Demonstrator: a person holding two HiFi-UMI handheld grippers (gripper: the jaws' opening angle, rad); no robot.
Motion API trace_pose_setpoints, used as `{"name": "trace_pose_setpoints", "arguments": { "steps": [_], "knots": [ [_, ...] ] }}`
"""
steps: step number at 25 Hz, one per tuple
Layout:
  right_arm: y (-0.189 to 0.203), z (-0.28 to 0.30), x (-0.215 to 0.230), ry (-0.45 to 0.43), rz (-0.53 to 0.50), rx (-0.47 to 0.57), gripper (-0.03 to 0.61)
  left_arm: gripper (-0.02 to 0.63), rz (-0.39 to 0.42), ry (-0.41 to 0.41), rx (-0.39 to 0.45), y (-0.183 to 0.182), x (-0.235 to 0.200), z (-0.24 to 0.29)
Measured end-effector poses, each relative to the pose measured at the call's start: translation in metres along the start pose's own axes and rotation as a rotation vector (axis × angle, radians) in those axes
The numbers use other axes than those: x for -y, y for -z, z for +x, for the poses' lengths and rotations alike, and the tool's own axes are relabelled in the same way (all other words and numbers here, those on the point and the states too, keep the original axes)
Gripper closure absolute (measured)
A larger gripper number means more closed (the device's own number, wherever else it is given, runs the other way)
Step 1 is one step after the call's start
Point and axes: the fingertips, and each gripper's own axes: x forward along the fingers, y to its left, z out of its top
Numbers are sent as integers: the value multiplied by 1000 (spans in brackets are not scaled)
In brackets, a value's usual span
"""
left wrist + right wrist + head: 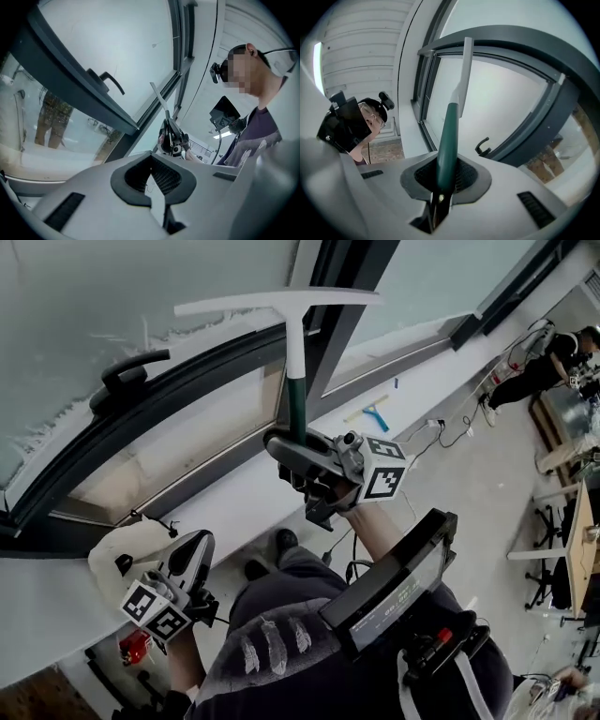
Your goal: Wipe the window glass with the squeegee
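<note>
The squeegee has a white blade (277, 304) and a green handle (296, 404). My right gripper (302, 454) is shut on that handle and holds it upright, blade toward the window. The blade lies across the dark frame between the panes; whether it touches the window glass (84, 296) I cannot tell. In the right gripper view the handle (449, 136) rises from between the jaws of my right gripper (442, 182), with the blade (465, 65) edge-on. My left gripper (187, 563) hangs low at the left, shut and holding nothing (152, 180). Its view shows the squeegee (159, 99) from afar.
A black window handle (131, 371) sticks out of the frame, with white foam streaks on the glass above it. A blue squeegee (375, 413) and cables (450, 432) lie on the floor by the wall. Another person (539, 367) is at the far right. A dark device (398, 582) hangs at my chest.
</note>
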Motion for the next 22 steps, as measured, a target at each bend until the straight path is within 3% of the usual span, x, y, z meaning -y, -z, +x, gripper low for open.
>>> {"name": "trace_pose_setpoints", "arguments": {
  "steps": [6,14,22],
  "knots": [
    [22,-31,-5,111,-4,-24,535,607,16,105,-53,8,17,20],
    [19,-52,-4,72,20,6,535,607,58,129,-103,8,32,57],
    [-16,-129,21,49,80,11,535,607,35,123,-143,33,58,157]
  ]
}}
